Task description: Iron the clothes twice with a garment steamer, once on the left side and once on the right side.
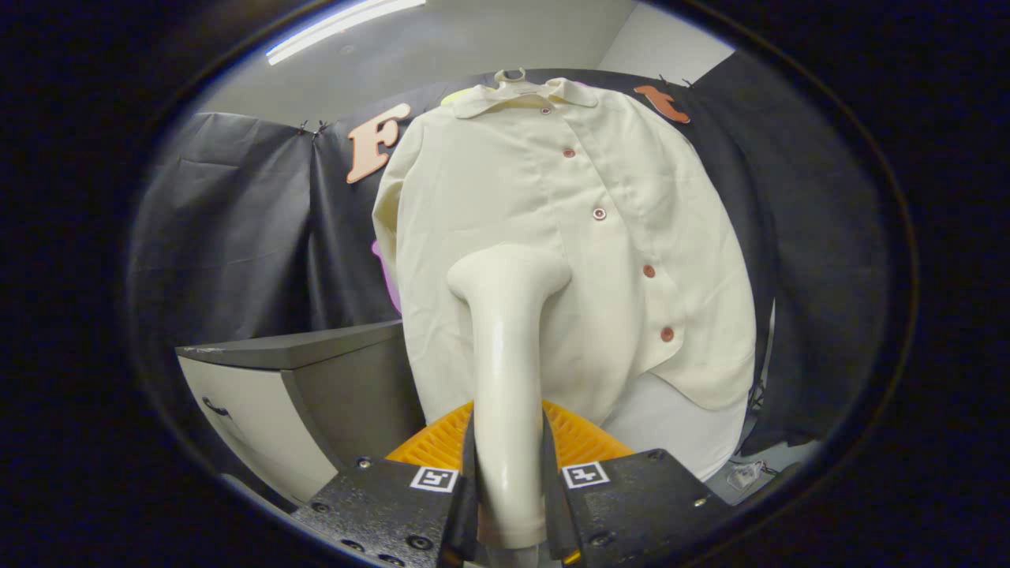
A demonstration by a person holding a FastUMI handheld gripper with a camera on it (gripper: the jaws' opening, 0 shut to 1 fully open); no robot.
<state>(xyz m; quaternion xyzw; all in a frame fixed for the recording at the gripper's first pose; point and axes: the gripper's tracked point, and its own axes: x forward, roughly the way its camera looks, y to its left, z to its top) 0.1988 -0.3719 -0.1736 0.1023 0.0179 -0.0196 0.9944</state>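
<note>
Gripper (509, 481), nearest the camera: two black finger blocks, each bearing a square black-and-white marker tag (435, 478), with the jaws closed narrow so that both inner pads press the cream handle of the garment steamer (505, 371) from left and right. The steamer stands between the fingers and rises upright ahead of them; its neck widens into a broad flat head that lies against, or just in front of, the lower front of the shirt, to the left of the button row. Actual contact between head and cloth cannot be told.

Shirt (552, 237): the largest thing beyond the fingers, cream, with a collar, buttoned closed and hung on a pale hanger (510, 76) whose hook shows above the collar. Small reddish-brown buttons (599, 214) run down the placket, curving toward the right hem. The cloth looks mostly smooth, with faint creases.

Cabinet (292, 386): dark grey top and side, lighter front with a dark handle, left of the shirt and below it.

Orange ribbed object (584, 442): just beyond the fingers, behind the steamer handle, under the shirt's hem; what it is cannot be told.
</note>
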